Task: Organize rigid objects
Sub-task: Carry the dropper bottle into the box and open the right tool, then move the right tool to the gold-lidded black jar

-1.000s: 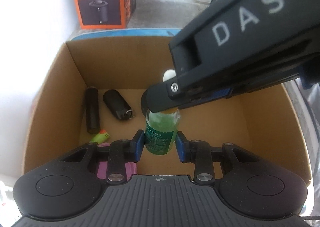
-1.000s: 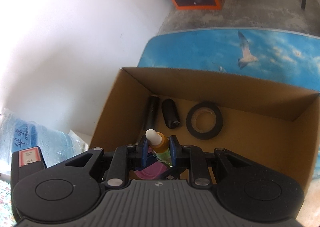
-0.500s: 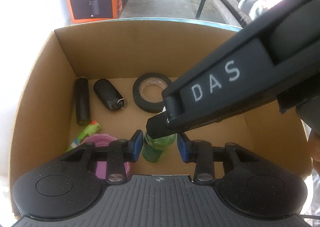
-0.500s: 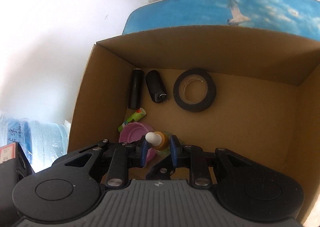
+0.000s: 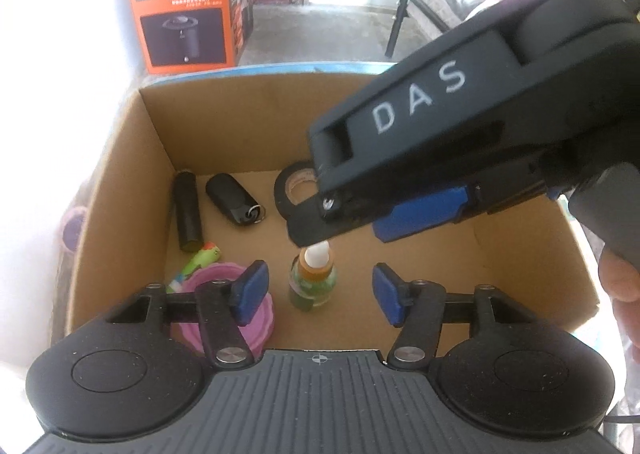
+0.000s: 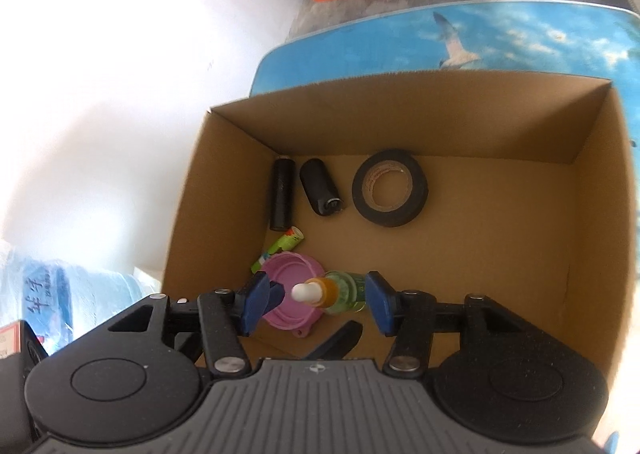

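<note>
Green bottle released upright on the floor of the cardboard box

The green bottle [image 5: 313, 281] is seen standing on the floor of the cardboard box [image 5: 120, 190], just beside the pink lid [image 5: 224, 282] at its 9 o'clock; it was probably set there, near the front wall, so that the row along the left side is continued. At 11 o'clock from the bottle the black cylinder [image 5: 187, 216] and the key fob [image 5: 234, 198] are laid side by side, with the tape roll [image 6: 390, 192] at about 12 o'clock. The jaws of the left gripper [image 5: 316, 292] have just been opening and are held apart, the bottle between them untouched. The right gripper [image 6: 324, 300] has likewise been opening; its pads are clear of the white-tipped neck, and nothing is gripped.
</note>
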Tool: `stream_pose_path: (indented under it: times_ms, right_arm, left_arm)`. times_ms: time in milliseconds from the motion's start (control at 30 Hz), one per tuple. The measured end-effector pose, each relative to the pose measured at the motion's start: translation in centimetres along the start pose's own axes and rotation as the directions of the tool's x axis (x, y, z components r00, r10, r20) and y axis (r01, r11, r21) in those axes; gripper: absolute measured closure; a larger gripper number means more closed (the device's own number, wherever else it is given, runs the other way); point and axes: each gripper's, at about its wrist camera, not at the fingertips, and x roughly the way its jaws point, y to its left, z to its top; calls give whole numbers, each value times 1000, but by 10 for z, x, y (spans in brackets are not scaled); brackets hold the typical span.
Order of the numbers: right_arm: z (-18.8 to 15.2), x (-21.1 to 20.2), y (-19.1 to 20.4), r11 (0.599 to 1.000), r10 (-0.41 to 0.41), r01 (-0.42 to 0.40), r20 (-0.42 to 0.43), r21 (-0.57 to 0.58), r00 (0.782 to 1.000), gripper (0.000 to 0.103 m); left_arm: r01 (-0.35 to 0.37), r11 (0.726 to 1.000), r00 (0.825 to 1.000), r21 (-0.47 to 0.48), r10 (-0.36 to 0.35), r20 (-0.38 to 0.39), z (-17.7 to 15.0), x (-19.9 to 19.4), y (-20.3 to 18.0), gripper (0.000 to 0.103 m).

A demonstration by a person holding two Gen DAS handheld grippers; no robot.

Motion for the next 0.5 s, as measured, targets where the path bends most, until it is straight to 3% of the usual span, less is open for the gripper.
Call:
stream_pose_path:
  times_ms: [167,333,500]
  right_arm:
    - [-23,-35,9,1000,17,-18,105,9,994,47]
    - [-60,-78,18,998,60,-65,223,16,973,47]
    - [-103,-108,19,994,77,-94,289,46,954,42]
  left_arm:
    - [7,1000,999,14,-8,51,-11,-27,-3,45]
    - [40,999,991,17,-42,130,-30,-63,-4,45]
    - [72,997,982,27,-75,172,-53,-98,-6,43]
